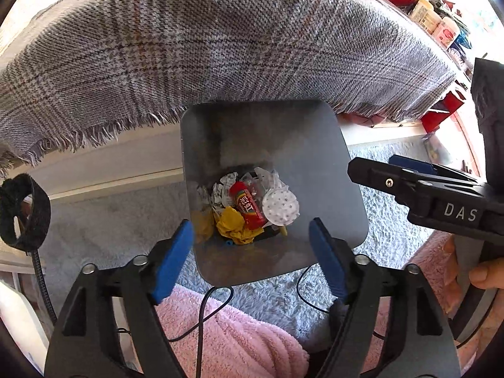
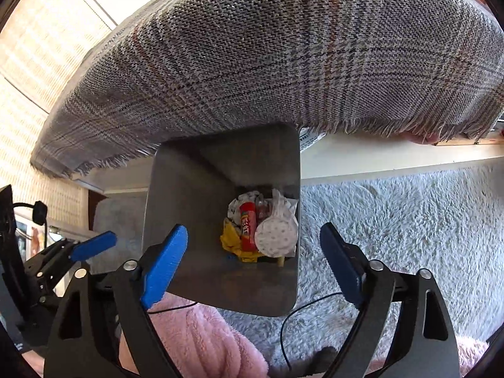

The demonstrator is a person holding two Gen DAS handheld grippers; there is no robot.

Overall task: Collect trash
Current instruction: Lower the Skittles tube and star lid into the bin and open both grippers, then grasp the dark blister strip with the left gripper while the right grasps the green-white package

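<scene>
A grey metal trash bin stands on the rug below the table edge; it also shows in the right wrist view. At its bottom lie a red wrapper, crumpled yellow paper, a white dotted lid and white crumpled plastic. The same pile shows in the right wrist view: wrapper, lid. My left gripper hangs open and empty over the bin's near rim. My right gripper is open and empty above the bin; it also shows from the side in the left wrist view.
A plaid grey cloth with a fringe drapes over the table above the bin. Jars and red items stand at the far right. A shaggy grey rug covers the floor. A pink fleece and black cables lie below the grippers.
</scene>
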